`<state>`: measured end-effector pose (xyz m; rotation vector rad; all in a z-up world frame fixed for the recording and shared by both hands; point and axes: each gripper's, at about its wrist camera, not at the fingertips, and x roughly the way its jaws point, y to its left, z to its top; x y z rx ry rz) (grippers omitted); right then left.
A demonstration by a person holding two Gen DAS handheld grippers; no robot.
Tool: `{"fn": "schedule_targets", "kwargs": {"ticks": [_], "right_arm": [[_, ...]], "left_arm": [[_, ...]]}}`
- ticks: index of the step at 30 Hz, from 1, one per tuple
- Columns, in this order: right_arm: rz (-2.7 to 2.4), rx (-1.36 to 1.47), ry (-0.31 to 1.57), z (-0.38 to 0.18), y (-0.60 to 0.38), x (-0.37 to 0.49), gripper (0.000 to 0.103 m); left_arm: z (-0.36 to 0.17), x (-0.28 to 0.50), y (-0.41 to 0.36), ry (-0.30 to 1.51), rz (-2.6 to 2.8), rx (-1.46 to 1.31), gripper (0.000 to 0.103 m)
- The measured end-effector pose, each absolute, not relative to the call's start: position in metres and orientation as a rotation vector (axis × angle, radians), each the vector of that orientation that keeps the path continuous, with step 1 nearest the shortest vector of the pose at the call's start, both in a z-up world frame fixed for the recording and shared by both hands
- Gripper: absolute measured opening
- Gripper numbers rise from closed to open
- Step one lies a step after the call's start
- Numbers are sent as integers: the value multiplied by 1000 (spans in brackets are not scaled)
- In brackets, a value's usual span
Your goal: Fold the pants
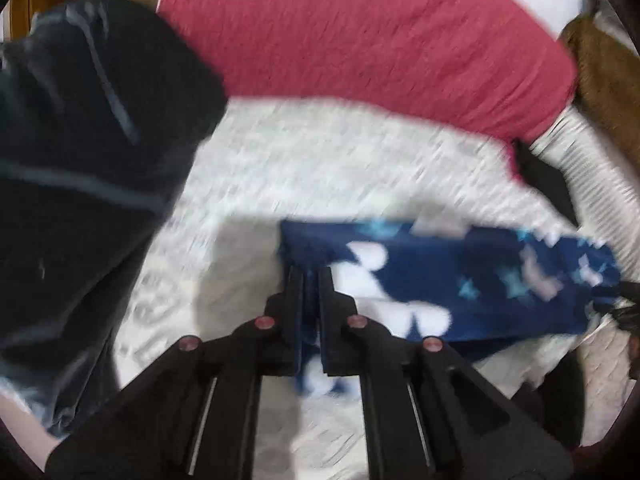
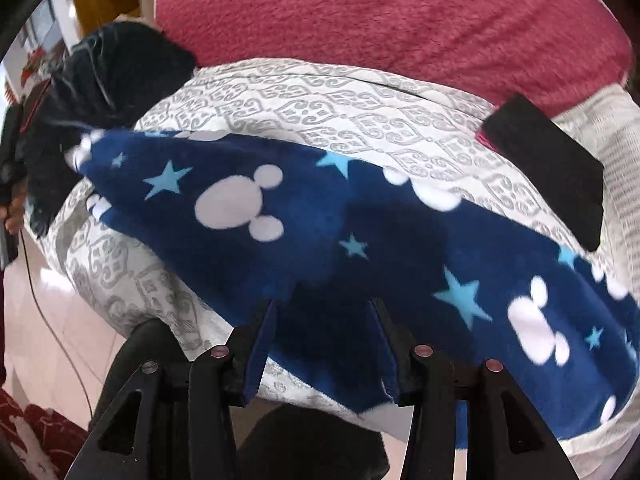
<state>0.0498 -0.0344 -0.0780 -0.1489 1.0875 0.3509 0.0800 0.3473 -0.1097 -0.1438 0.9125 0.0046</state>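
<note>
A: What takes up the most room?

B: The bed cover (image 2: pixel 360 120), white with a grey ornamental print, spreads under everything. Along its far edge lies a wide red blanket (image 2: pixel 400 12), fuzzy in the right wrist view.

A: And the pants?

B: The pants (image 2: pixel 300 232), navy fleece with white mouse-head shapes and light blue stars, lie stretched across the cover in a long band, from the far left to the near right in the right wrist view. Their near edge reaches the cover's front side.

A: Anything else on the bed?

B: A heap of dark clothing (image 1: pixel 80 140) sits at the left, touching the red blanket. A flat black object (image 2: pixel 556 168) rests on the cover near the blanket's right end, apart from the pants.

A: How do the grippers stand?

B: The left gripper (image 1: pixel 311 276) is pressed together on a corner of the pants, with navy fleece pinched between its fingers; that view is blurred. The right gripper (image 2: pixel 324 312) has its jaws spread, hanging over the pants' near edge with fabric showing between the fingers, but the pads do not press on it.
</note>
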Motion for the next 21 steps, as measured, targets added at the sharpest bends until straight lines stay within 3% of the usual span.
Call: {"fn": "schedule_targets", "kwargs": {"ticks": [6, 12, 16, 21], "right_arm": [[343, -127, 1080, -83, -36, 36, 48], [227, -57, 1081, -89, -75, 22, 54], [96, -20, 1102, -98, -113, 11, 54], [-8, 51, 1127, -107, -156, -6, 54]], "left_arm": [[-158, 52, 367, 1047, 126, -277, 12], [-159, 22, 341, 1026, 36, -323, 53], [-178, 37, 323, 1116, 40, -327, 56], [-181, 53, 330, 1066, 66, -498, 58]]}}
